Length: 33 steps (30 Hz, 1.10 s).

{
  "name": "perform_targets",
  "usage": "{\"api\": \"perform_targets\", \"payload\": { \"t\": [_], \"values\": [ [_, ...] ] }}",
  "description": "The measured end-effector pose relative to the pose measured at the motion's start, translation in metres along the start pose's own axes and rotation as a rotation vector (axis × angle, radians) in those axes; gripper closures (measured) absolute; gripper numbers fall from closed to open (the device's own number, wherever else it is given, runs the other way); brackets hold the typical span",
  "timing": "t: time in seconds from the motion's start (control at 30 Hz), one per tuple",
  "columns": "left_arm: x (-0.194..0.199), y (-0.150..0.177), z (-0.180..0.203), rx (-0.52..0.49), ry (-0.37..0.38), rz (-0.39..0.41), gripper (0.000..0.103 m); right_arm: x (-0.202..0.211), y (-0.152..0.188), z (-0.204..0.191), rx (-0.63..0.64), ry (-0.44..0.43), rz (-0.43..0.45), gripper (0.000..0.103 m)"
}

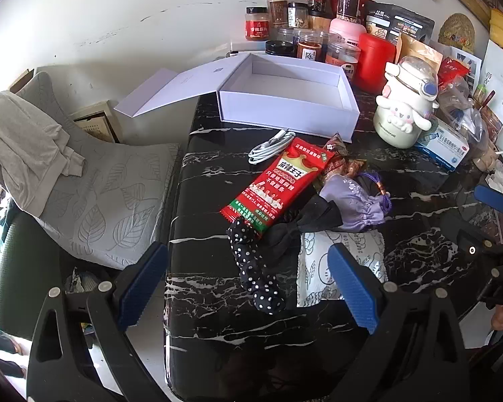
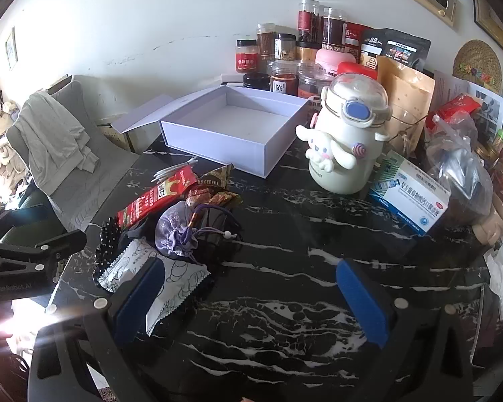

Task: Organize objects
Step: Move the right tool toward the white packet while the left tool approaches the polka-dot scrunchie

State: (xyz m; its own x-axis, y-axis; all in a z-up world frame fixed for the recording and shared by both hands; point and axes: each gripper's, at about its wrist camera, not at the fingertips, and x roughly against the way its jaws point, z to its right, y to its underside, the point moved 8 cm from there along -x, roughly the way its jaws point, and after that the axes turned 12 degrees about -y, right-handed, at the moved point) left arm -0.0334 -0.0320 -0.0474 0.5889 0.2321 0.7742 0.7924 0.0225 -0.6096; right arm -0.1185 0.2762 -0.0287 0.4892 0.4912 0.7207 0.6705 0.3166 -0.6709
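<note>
An open white box [image 1: 288,100] [image 2: 231,134] stands empty at the back of the black marble table [image 1: 426,234] [image 2: 301,227]. In front of it lies a heap: a red snack packet [image 1: 278,184] [image 2: 157,201], a coiled white cable [image 1: 271,147], a purple drawstring pouch [image 1: 355,201] [image 2: 176,231], a black bow [image 1: 305,224], a polka-dot hair band [image 1: 255,268] [image 2: 109,238] and a white patterned packet [image 1: 338,261] [image 2: 174,284]. My left gripper [image 1: 246,251] hangs open above the hair band. My right gripper [image 2: 249,264] is open over bare table, right of the heap.
A cream cartoon-dog bottle [image 1: 405,107] [image 2: 345,140] and a blue-white medicine box [image 1: 442,147] [image 2: 412,197] stand at the right. Several spice jars [image 1: 305,26] [image 2: 285,60] and bags line the wall. A grey chair [image 1: 94,201] with a cloth stands left of the table.
</note>
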Motion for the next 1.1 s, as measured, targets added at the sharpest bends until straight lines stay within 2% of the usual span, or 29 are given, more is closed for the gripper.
{"api": "perform_targets", "payload": {
  "t": [0.67, 1.1],
  "values": [
    [0.012, 0.013, -0.004, 0.001, -0.016, -0.002, 0.007, 0.008, 0.013, -0.003, 0.008, 0.0, -0.005, 0.001],
    [0.023, 0.037, 0.0, 0.002, -0.012, -0.009, 0.007, 0.016, 0.035, -0.01, 0.009, -0.02, -0.009, 0.0]
  ]
}}
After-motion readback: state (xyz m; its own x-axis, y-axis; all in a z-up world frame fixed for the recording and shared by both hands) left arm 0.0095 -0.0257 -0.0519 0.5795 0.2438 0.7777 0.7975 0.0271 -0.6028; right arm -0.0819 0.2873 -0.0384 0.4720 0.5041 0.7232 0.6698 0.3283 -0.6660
